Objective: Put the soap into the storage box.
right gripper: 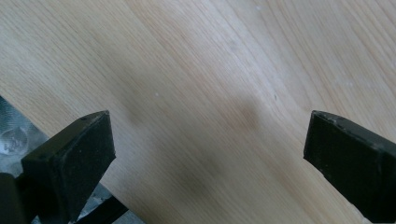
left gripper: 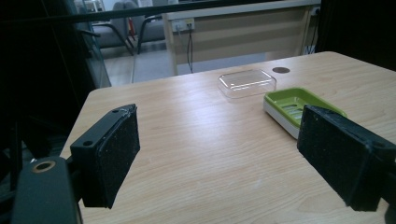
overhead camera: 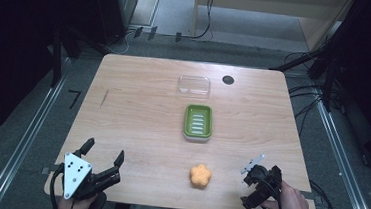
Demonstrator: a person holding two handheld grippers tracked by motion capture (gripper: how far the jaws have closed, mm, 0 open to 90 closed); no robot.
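Orange soap [overhead camera: 200, 176] in high view; gripper views lack it, both grippers' fingers wide, empty.

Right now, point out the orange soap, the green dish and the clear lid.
Soap [overhead camera: 200, 176], high view: middle of its orange top.
Dish [overhead camera: 198, 120], high view: the slotted floor inside the green rim.
Lid [left gripper: 247, 82], left gripper view: centre of its clear flat top.
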